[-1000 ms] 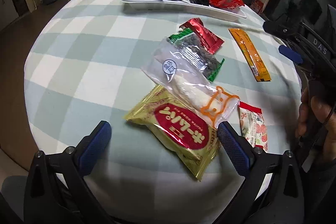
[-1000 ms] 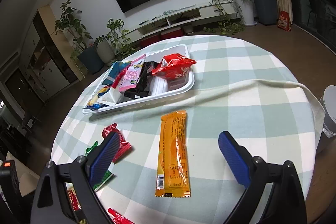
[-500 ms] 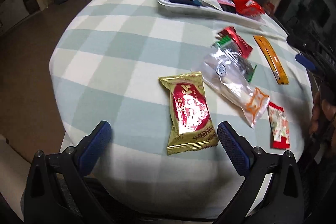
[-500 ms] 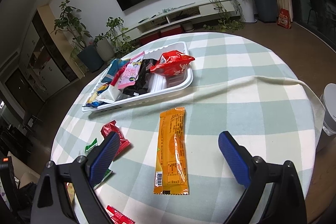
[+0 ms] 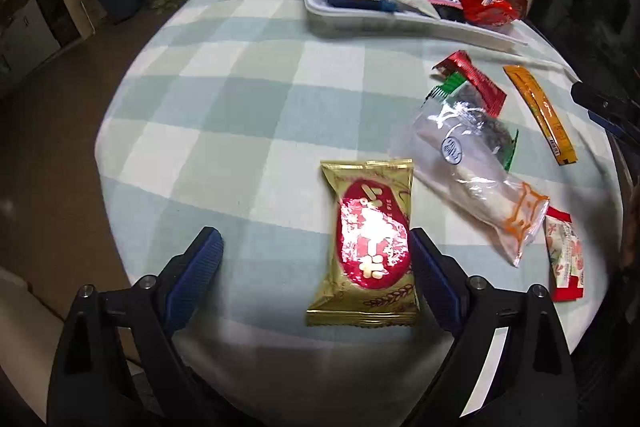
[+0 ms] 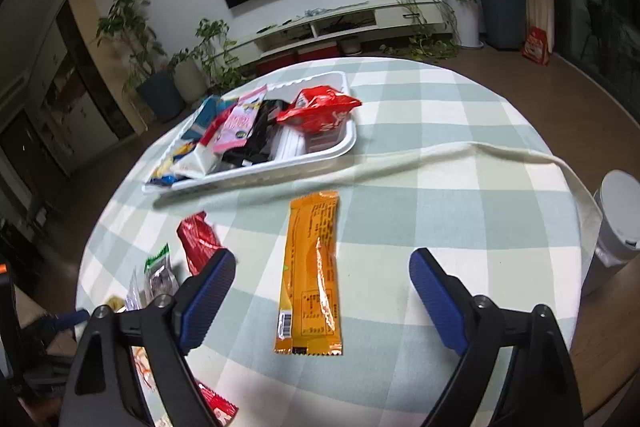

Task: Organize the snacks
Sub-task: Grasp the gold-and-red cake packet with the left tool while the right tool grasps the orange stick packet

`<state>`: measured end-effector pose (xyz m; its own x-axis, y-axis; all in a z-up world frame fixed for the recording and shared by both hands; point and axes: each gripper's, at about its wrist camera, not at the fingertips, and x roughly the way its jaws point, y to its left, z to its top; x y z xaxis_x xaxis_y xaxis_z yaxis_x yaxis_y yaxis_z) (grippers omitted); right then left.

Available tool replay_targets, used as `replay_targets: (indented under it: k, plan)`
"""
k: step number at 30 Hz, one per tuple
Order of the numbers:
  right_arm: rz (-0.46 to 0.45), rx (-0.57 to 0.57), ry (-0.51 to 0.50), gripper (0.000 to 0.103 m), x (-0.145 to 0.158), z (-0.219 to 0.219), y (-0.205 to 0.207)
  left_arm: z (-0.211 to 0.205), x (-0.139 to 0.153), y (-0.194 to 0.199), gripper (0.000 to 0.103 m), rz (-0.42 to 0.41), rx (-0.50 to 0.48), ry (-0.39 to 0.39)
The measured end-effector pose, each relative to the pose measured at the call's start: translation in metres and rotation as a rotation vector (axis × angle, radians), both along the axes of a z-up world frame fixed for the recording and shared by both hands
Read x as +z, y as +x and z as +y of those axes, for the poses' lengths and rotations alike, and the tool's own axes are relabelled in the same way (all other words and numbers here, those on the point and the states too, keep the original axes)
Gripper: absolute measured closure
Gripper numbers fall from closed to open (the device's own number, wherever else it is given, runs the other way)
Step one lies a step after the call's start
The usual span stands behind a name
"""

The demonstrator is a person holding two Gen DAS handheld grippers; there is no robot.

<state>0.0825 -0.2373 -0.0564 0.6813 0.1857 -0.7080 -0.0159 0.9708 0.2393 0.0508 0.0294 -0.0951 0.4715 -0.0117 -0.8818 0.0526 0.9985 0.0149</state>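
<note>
A gold pack with a red oval [image 5: 370, 239] lies on the checked tablecloth [image 5: 224, 131], near the table's front edge. My left gripper [image 5: 316, 247] hangs over it, jaws closing, the pack by the right finger and no pad pressing it. In the right wrist view, a long orange stick pack [image 6: 314, 273] lies lengthwise between the fingers of my right gripper [image 6: 322, 269], whose jaws are closing without touching it. The white tray [image 6: 296, 159] at the back holds several snack packs; it also shows in the left wrist view as the tray [image 5: 360, 19].
Loose on the cloth lie a clear bag with an orange print [image 5: 476, 183], a green-edged bag [image 5: 488, 115], a red pack [image 5: 474, 81] and a small red-and-white pack [image 5: 564, 255]. A fold of cloth [image 6: 440, 155] runs across the table. A white bin [image 6: 616, 227] stands beside it.
The left gripper has swung left and back, so the gold pack now sits upright by its right finger. Both grippers' jaws have narrowed a little. The right gripper has barely moved.
</note>
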Motion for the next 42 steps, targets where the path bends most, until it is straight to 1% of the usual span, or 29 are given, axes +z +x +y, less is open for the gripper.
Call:
replay_targets:
  k: [2, 4, 6, 7, 8, 9, 10, 11, 13, 15, 17, 18, 19, 23, 31, 33, 38, 39, 40, 41, 42]
  plan:
    - [0.015, 0.023, -0.034, 0.019, -0.002, 0.008, -0.003, 0.002, 0.000, 0.002, 0.011, -0.005, -0.012, -0.009]
    - [0.034, 0.048, -0.048, 0.022, -0.006, 0.015, -0.006, 0.002, 0.000, 0.002, 0.011, -0.011, -0.030, -0.033]
    - [0.060, 0.066, -0.067, 0.027, -0.010, 0.020, -0.010, 0.003, 0.001, 0.002, 0.011, -0.014, -0.043, -0.050]
    - [0.068, 0.067, -0.073, 0.027, -0.012, 0.021, -0.011, 0.002, 0.001, 0.003, 0.012, -0.015, -0.051, -0.056]
    - [0.075, 0.067, -0.076, 0.027, -0.014, 0.021, -0.013, 0.001, 0.001, 0.003, 0.021, -0.019, -0.061, -0.062]
    - [0.081, 0.068, -0.077, 0.027, -0.015, 0.022, -0.013, 0.001, 0.002, 0.002, 0.028, -0.025, -0.070, -0.064]
    - [0.087, 0.071, -0.077, 0.027, -0.016, 0.022, -0.013, 0.001, 0.003, 0.002, 0.038, -0.035, -0.077, -0.062]
    - [0.090, 0.070, -0.080, 0.029, -0.017, 0.022, -0.013, 0.001, 0.004, 0.001, 0.045, -0.041, -0.083, -0.069]
    - [0.094, 0.068, -0.075, 0.029, -0.017, 0.022, -0.013, 0.003, 0.005, 0.001, 0.053, -0.046, -0.081, -0.073]
    - [0.102, 0.073, -0.064, 0.031, -0.019, 0.022, -0.012, 0.005, 0.005, 0.001, 0.055, -0.047, -0.081, -0.085]
    - [0.110, 0.078, -0.057, 0.032, -0.020, 0.023, -0.010, 0.005, 0.006, 0.002, 0.062, -0.048, -0.091, -0.085]
    - [0.114, 0.079, -0.045, 0.033, -0.020, 0.022, -0.008, 0.005, 0.006, 0.001, 0.068, -0.049, -0.094, -0.085]
    - [0.118, 0.074, -0.036, 0.033, -0.021, 0.020, -0.007, 0.005, 0.006, 0.001, 0.071, -0.049, -0.101, -0.095]
    - [0.136, 0.056, -0.010, 0.034, -0.021, 0.014, 0.002, 0.005, 0.006, 0.003, 0.071, -0.046, -0.127, -0.104]
    - [0.149, 0.075, -0.078, 0.039, -0.023, 0.022, 0.023, 0.007, 0.005, 0.008, 0.073, -0.047, -0.152, -0.121]
    - [0.153, 0.083, -0.116, 0.045, -0.024, 0.026, 0.026, 0.007, 0.005, 0.009, 0.073, -0.048, -0.156, -0.119]
    - [0.156, 0.107, -0.207, 0.048, -0.025, 0.034, 0.025, 0.006, 0.005, 0.010, 0.073, -0.047, -0.166, -0.112]
    - [0.156, 0.115, -0.228, 0.050, -0.026, 0.037, 0.025, 0.005, 0.005, 0.010, 0.073, -0.047, -0.170, -0.105]
    - [0.155, 0.125, -0.239, 0.053, -0.025, 0.039, 0.025, 0.005, 0.005, 0.010, 0.073, -0.047, -0.170, -0.104]
    - [0.154, 0.136, -0.242, 0.060, -0.025, 0.040, 0.024, 0.005, 0.005, 0.010, 0.073, -0.047, -0.171, -0.105]
    - [0.155, 0.146, -0.256, 0.062, -0.024, 0.043, 0.023, 0.005, 0.005, 0.010, 0.073, -0.047, -0.173, -0.104]
